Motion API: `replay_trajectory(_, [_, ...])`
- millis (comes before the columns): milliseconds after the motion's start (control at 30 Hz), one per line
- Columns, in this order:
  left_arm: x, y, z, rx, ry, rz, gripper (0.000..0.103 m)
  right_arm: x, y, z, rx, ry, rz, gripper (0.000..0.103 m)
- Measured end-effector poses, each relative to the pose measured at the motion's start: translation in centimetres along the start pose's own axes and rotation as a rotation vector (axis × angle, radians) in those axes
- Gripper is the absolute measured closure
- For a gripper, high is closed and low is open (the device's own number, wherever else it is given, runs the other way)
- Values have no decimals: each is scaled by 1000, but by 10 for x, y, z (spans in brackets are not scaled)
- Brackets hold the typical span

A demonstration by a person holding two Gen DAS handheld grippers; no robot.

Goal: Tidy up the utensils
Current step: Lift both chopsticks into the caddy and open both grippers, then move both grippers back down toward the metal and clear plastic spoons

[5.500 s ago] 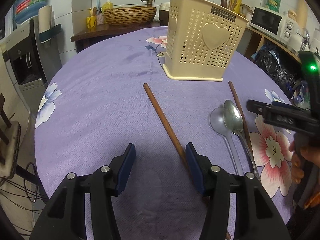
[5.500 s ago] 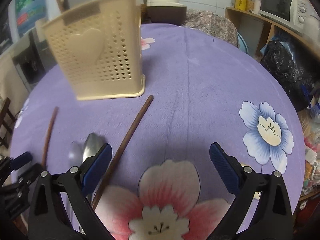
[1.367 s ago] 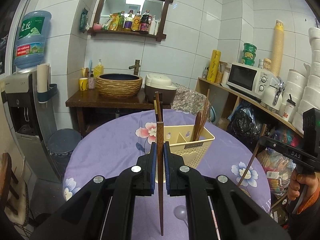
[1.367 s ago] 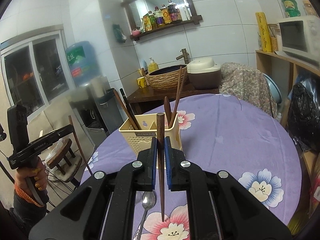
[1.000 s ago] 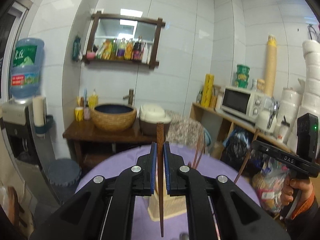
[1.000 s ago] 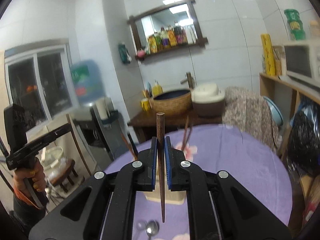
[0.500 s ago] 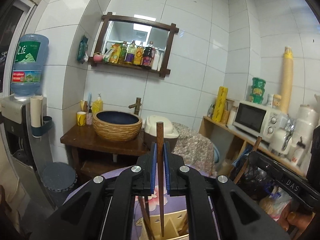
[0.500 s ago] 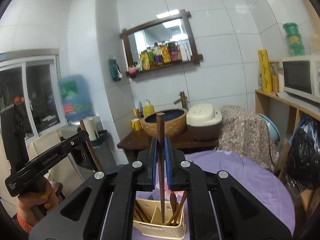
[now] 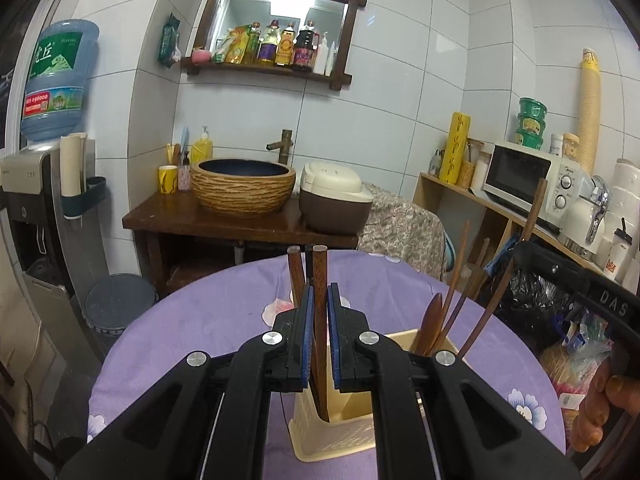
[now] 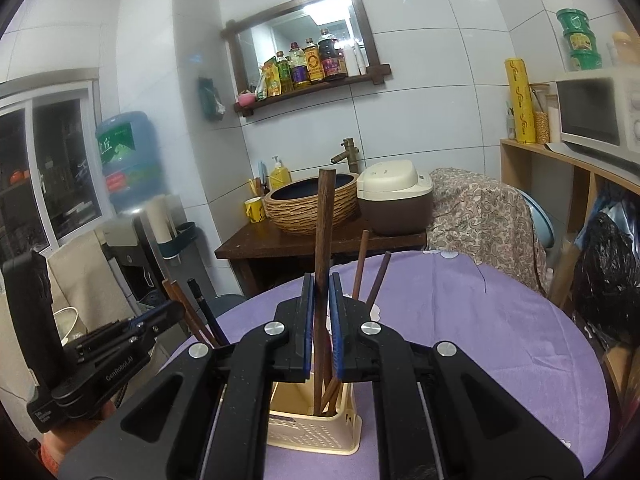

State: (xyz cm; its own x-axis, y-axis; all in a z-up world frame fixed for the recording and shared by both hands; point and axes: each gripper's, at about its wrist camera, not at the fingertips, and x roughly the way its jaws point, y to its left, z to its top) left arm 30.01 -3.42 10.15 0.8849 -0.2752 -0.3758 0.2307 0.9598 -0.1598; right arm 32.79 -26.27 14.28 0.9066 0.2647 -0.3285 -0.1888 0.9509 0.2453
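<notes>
Dim, cool indoor light, ceiling lamp glaring in the mirror (image 9: pixel 286 8), strong fisheye bending, dark corners.

We see a round table with a purple cloth (image 9: pixel 192 320) dotted with flowers, a cream plastic holder (image 10: pixel 320 432) with little holes, brown wooden chopsticks (image 9: pixel 320 280), and black grippers (image 9: pixel 318 336) with blue pads (image 9: pixel 307 332).

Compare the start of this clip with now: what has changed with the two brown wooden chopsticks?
Both lay on the purple tablecloth. Now the left gripper and right gripper each clamp one brown wooden chopstick upright, lowered into the cream perforated holder. The holder stays put.
</notes>
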Motion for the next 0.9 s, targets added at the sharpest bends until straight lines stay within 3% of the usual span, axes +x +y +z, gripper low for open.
replay_trajectory(233, [-3,-1,-2,-3,-3,0,95,-8,-2,6,4,-40,-11,95])
replay_trajectory(533, [-4,-7,-6,21,-2,3,94,13,-1,-24,-2,34,-5,95])
replay_trajectory(567, [-5,-6,-6,21,0,-1,92,15,-1,-27,-2,45,-3,95])
replay_trajectory(633, [-8,-6,-6,21,-2,-4,74,18,-2,-32,3,66,5,95])
replay_trajectory(700, [-17,-5,-8,19,-20,-8,44,19,-4,-36,8,74,8,92])
replay_trajectory(733, [-23,-4,-9,19,-38,-8,42,19,-5,-39,7,77,4,81])
replay_trajectory(767, [-28,-4,-10,20,-49,-7,39,17,-6,-42,8,72,-4,57])
replay_trajectory(833, [-39,-2,-14,28,-62,1,31,8,-9,-46,17,40,-8,32])
replay_trajectory(900, [-50,2,-20,24,-68,18,23,-2,-11,-49,17,20,-9,31])
